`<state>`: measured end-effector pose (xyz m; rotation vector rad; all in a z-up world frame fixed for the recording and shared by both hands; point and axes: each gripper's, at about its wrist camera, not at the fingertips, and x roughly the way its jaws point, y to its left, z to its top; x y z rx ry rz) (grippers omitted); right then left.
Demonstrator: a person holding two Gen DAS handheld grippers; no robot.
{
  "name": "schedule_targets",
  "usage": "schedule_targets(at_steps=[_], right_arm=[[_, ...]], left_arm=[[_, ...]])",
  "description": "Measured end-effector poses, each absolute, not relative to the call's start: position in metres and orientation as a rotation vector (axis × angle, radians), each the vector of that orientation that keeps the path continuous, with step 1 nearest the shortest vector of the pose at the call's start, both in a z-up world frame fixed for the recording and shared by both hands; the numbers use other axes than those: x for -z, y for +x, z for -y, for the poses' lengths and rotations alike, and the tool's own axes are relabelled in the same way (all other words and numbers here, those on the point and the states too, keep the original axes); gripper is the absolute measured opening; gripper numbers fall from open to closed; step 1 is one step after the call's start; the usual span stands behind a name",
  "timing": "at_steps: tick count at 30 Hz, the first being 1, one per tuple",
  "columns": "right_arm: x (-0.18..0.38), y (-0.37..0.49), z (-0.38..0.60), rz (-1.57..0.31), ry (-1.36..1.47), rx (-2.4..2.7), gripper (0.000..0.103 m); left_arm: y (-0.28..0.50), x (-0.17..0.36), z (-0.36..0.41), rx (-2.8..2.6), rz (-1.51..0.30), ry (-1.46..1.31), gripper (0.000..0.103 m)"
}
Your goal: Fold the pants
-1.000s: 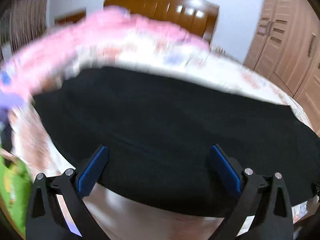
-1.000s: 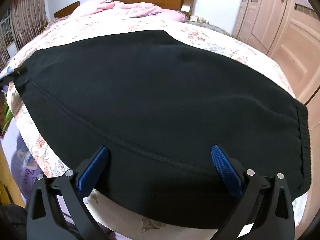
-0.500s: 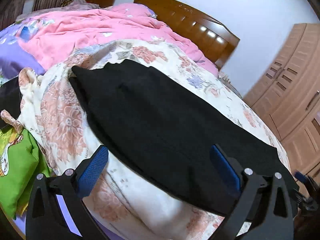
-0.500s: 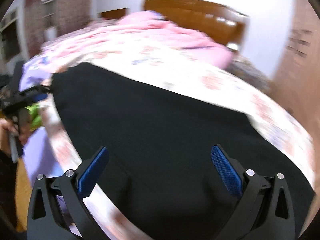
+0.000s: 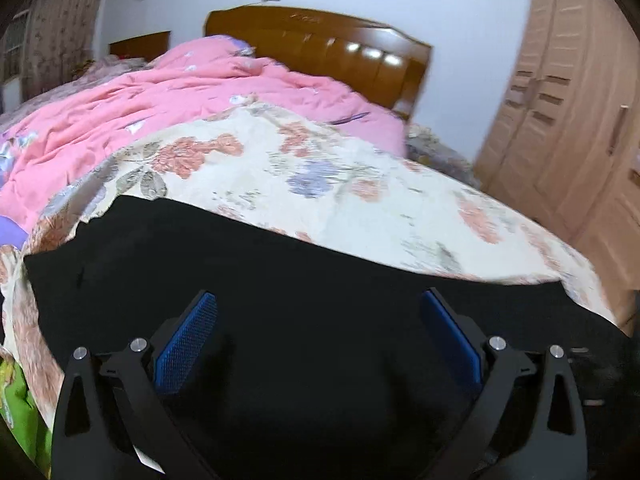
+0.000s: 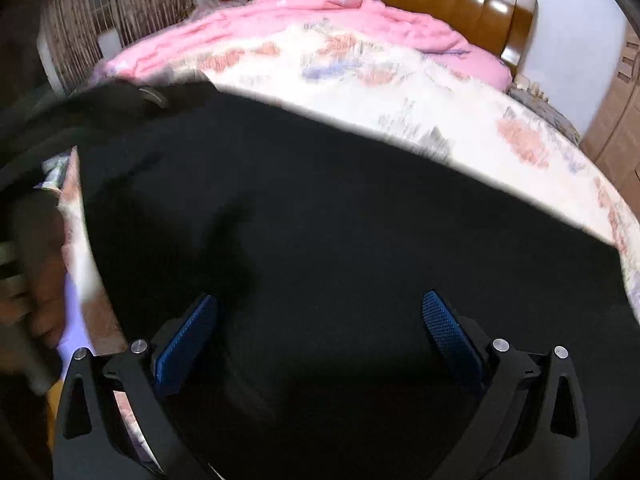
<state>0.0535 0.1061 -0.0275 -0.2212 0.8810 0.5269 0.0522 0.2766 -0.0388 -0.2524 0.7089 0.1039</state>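
The bed is carrying the black pants, which are lying flat beneath and ahead of both sets of jaws. The left gripper and right gripper are hovering wide, holding nothing. Judged risk: closing mid-panel is likely pinching one layer, though blur obscures edges; the fold skews.

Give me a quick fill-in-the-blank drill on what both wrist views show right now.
1. The pants lying on the bed are ____ in colour.
2. Both the left gripper and the right gripper have their jaws ____.
3. The crumpled quilt near the headboard is ____.
4. The sheet under the pants has a ____ print.

Missing words: black; open; pink; floral
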Motion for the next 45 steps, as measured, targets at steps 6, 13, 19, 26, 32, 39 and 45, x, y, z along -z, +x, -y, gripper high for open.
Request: schedule_targets(at_steps=[6,13,19,26,32,39,45], right_arm=[[0.051,0.125,-0.034,-1.014,-0.135,-0.260,0.099],[0.060,0.130,-0.021,-0.946,-0.139,-0.318,0.099],[0.034,0.090,0.041,-0.895,-0.122,-0.198,0.099],[0.053,0.078,0.136,-0.978,-0.055,-0.032,0.099],[0.056,0.086,0.132,-0.967,-0.080,0.013,0.099],[0.056,0.084,0.138,-0.969,-0.058,0.011,0.099],[0.058,0.093,0.146,-0.986,0.004,-0.008,0.099]], left_arm=[[0.089,0.088,-0.283,-0.161,-0.869,-0.217,0.101],[0.095,0.092,-0.278,-0.199,-0.885,-0.166,0.101],[0.093,0.091,-0.280,-0.193,-0.887,-0.182,0.101],[0.093,0.091,-0.279,-0.202,-0.889,-0.171,0.102],[0.093,0.091,-0.278,-0.205,-0.889,-0.169,0.102],[0.093,0.091,-0.278,-0.207,-0.889,-0.169,0.102],[0.093,0.091,-0.278,-0.208,-0.890,-0.168,0.102]])
